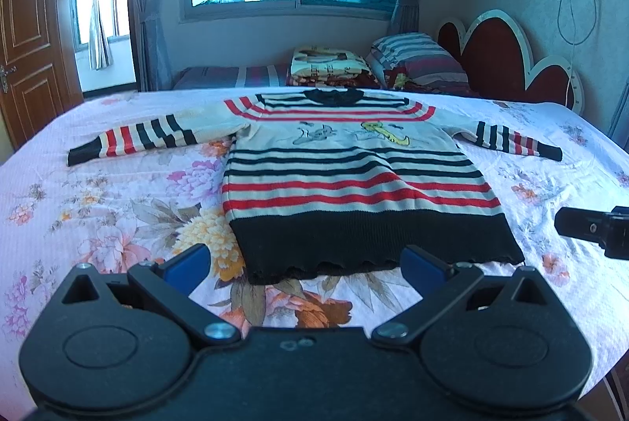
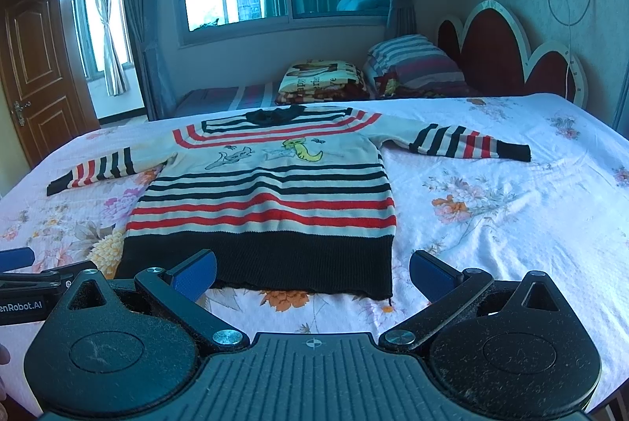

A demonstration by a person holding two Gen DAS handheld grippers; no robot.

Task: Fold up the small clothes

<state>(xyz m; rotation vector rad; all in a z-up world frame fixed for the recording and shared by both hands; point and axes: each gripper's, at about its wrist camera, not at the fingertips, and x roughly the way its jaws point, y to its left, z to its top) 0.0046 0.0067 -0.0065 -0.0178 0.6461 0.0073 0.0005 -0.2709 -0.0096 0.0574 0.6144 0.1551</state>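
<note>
Nearest in each view, both tools are held above the near edge of the bed with fingers spread wide and nothing between them: the left gripper (image 1: 304, 265) is poised over the left part of the black hem band, the right gripper (image 2: 312, 273) over its right part. Just beyond, the striped sweater (image 1: 346, 161) is laid flat, front up, on the floral bedsheet (image 1: 118, 208), hem nearest, collar farthest, with the left sleeve (image 1: 133, 140) and right sleeve (image 1: 515, 142) stretched out to the sides. No fold appears to have been made yet, so the opening fold is judged to be the step in hand. It would be done well if each hem corner were pinched through both knit layers, lifted evenly and carried toward the collar (image 1: 334, 95), or if the sleeves were first brought across the chest; the thick ribbed band may slip if only its edge is taken. At the far end, a folded blanket (image 1: 330, 65) and a striped pillow (image 1: 416, 57) are seen against the headboard (image 1: 499, 55), well apart from the work.
</note>
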